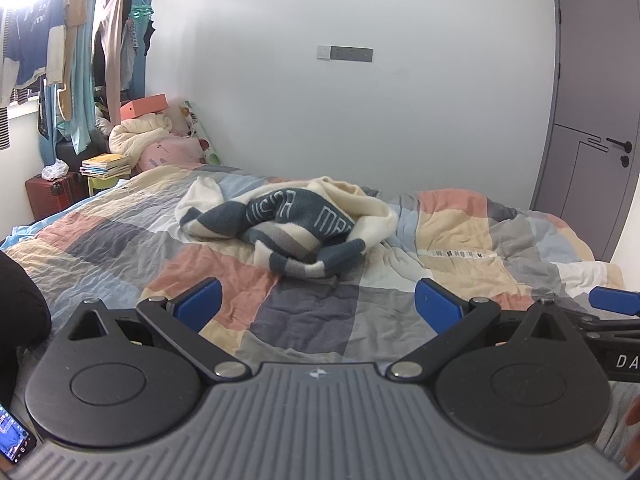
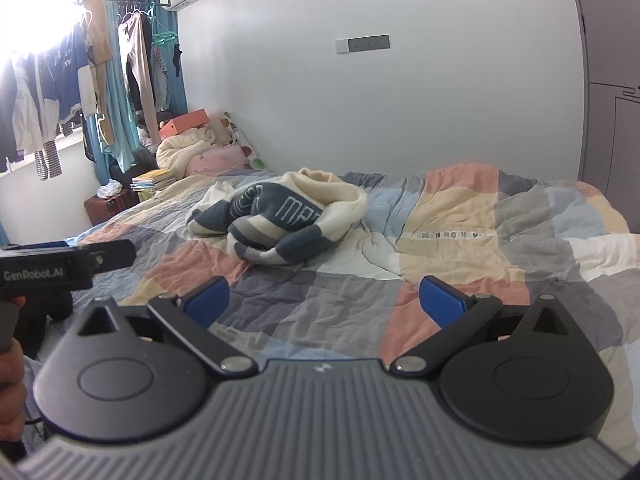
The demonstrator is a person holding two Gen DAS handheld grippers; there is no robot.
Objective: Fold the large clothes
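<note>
A crumpled sweater (image 1: 288,224), cream with dark blue and grey stripes and white lettering, lies in a heap on the checkered bedspread (image 1: 120,248). It also shows in the right wrist view (image 2: 280,220). My left gripper (image 1: 318,306) is open and empty, held above the near part of the bed, short of the sweater. My right gripper (image 2: 324,302) is open and empty too, at a similar distance from the sweater. The right gripper's blue finger shows at the right edge of the left wrist view (image 1: 616,300). The left gripper's black body shows at the left of the right wrist view (image 2: 68,264).
A pile of bedding, pink pillow and orange box (image 1: 144,108) sits at the bed's far left corner. Books (image 1: 106,164) and a red suitcase (image 1: 52,196) stand beside it. Clothes hang by the window (image 1: 60,40). A grey door (image 1: 592,120) is at right. A phone (image 1: 14,436) lies lower left.
</note>
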